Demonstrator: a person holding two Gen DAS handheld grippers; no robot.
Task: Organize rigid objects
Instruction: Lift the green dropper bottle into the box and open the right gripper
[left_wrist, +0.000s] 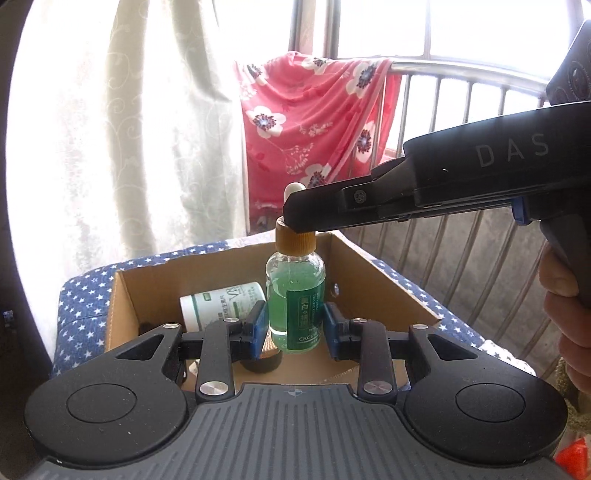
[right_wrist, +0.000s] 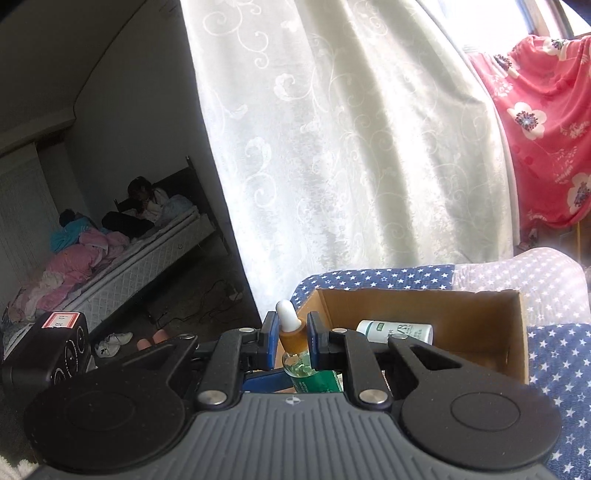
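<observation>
- Gripping the dropper bottle (left_wrist: 295, 295) from two ends — that's the picture right now, both tools on one item.
- Right tool (right_wrist: 291, 341) is pressed in on the bottle's amber collar (right_wrist: 291, 338), pads tight either side, the white rubber bulb (right_wrist: 286, 312) poking up just above its fingertips.
- From the left wrist view, that same right tool (left_wrist: 295, 214) comes in from the right edge and covers the cap, with a hand (left_wrist: 565, 314) on its handle.
- Left tool (left_wrist: 293, 326) sits lower, blue pads flanking the glass body at the green label; the left pad looks to be against the glass, the right pad shows a sliver of gap, so I can't call a firm pinch here.
- Bottle stands upright, green liquid inside, held over the open cardboard box (left_wrist: 388, 280) that lies just ahead of both tools.
- Inside the box, behind and left of the left tool's fingers, a white bottle (left_wrist: 221, 302) with green print lies on its side.
- Below the left pad, a dark round cap-like thing (left_wrist: 260, 363) is partly hidden.
- Box rests on a blue star-print cover (left_wrist: 81, 306); beyond it, a pale curtain (left_wrist: 129, 129) and a red floral cloth (left_wrist: 314, 122) draped over a railing.
</observation>
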